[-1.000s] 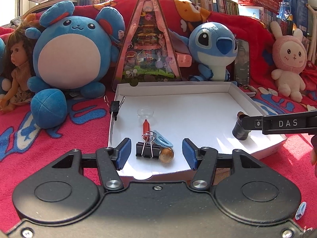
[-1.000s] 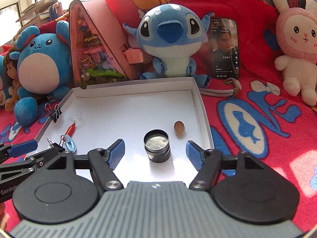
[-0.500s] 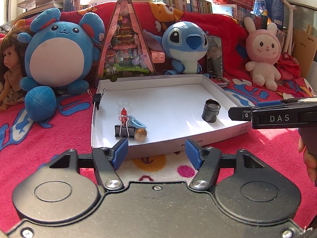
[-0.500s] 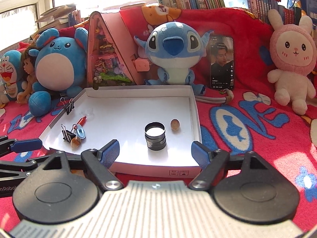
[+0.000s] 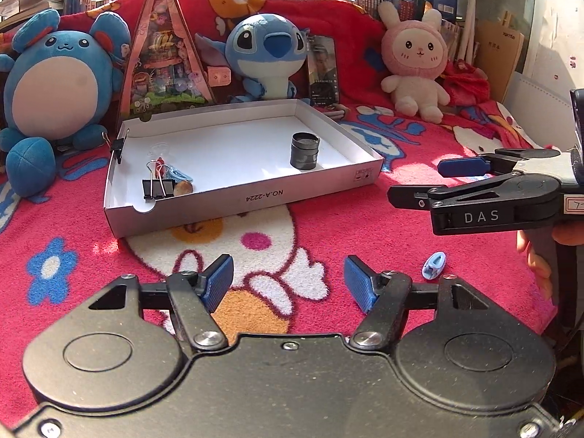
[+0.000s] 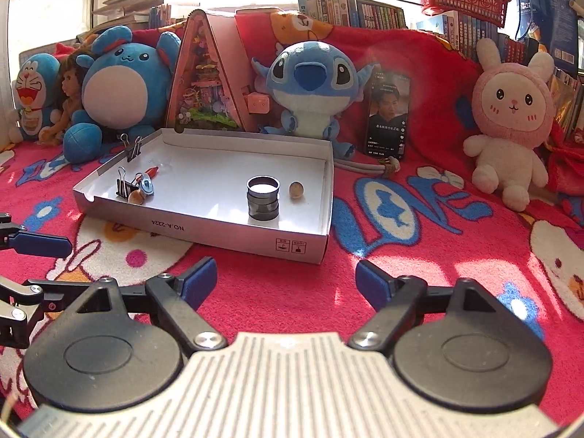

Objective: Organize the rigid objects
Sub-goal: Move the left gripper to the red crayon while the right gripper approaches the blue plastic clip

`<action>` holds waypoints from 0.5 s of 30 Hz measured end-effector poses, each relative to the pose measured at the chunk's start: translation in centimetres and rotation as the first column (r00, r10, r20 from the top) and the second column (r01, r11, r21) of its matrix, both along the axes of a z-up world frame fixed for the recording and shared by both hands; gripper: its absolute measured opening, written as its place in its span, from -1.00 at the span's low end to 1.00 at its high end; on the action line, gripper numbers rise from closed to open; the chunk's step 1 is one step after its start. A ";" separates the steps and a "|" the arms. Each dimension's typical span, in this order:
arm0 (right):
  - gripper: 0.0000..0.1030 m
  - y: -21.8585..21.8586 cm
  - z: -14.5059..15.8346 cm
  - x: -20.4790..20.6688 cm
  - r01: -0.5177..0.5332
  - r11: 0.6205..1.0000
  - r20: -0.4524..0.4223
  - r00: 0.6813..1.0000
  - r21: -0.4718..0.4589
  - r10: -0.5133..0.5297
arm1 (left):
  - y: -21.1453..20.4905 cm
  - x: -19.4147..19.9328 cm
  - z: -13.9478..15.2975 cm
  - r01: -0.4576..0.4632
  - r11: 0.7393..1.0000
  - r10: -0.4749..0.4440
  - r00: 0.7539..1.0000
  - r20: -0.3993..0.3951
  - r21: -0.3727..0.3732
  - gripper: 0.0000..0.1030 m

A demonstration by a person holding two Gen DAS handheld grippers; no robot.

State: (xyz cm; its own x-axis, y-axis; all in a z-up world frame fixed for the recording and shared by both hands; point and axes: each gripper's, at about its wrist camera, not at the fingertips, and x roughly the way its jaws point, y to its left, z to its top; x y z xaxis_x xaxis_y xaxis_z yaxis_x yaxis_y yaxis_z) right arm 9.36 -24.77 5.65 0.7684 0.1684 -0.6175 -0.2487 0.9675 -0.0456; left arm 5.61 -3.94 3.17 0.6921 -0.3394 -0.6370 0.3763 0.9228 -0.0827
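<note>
Left wrist view: the left tool [image 5: 288,284] hung over the red cartoon blanket [image 5: 328,219], short of the white cardboard tray [image 5: 255,197]. Its blue pads stood apart and were still spreading, with only blanket between them. Inside the tray, a black binder clip [image 5: 157,188], a small brown nut-like ball [image 5: 182,188], a light blue clip [image 5: 177,174] and a red-tipped item lay bunched at the near left corner. A dark metal cylinder [image 5: 305,150] stood upright toward the right side. Another binder clip [image 5: 117,145] gripped the tray's left wall. A second light blue clip [image 5: 433,265] lay on the blanket just beyond the tool's right finger, outside the tray. The right tool [image 5: 416,182] reached in from the right edge, held by a hand [image 5: 540,255], its jaws apart and empty.

Right wrist view: the right tool [image 6: 284,277] also hovered above the blanket in front of the tray [image 6: 237,235], its jaws wide, widening further, with nothing between them. The cylinder [image 6: 263,199] stood in the tray with a second brown ball [image 6: 296,189] just beside it on the right. The clip cluster [image 6: 135,188] sat at the tray's left end. Plush toys, a triangular pink box and a phone lined the back.
</note>
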 end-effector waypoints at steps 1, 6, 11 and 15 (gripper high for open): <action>0.76 -0.2 -0.1 -0.5 -0.002 1.000 0.001 1.000 -0.001 0.002 | -0.3 -0.4 -0.2 0.015 1.000 -0.015 1.000 -0.011 -0.007 0.27; 0.79 -1.4 -0.4 -2.4 0.000 1.000 -0.006 1.000 0.009 0.000 | -1.7 -1.3 -1.0 0.075 0.996 -0.077 0.995 -0.061 -0.037 0.14; 0.79 -2.6 -0.7 -3.6 0.020 1.000 -0.016 1.000 0.021 -0.020 | -3.0 -1.3 -1.9 0.093 0.994 -0.098 0.990 -0.097 -0.053 -0.15; 0.79 -3.1 -1.2 -4.1 0.030 0.999 -0.031 0.999 0.032 -0.029 | -3.8 -1.2 -2.5 0.097 0.994 -0.102 0.989 -0.111 -0.052 -0.41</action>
State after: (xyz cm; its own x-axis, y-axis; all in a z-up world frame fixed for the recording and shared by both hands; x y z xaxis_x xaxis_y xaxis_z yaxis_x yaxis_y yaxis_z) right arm 5.25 -27.86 4.48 0.7539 0.1668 -0.6355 -0.2213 0.9752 -0.0066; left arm 4.40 -7.74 0.63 0.5778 -0.4342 -0.6912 0.4520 0.8753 -0.1720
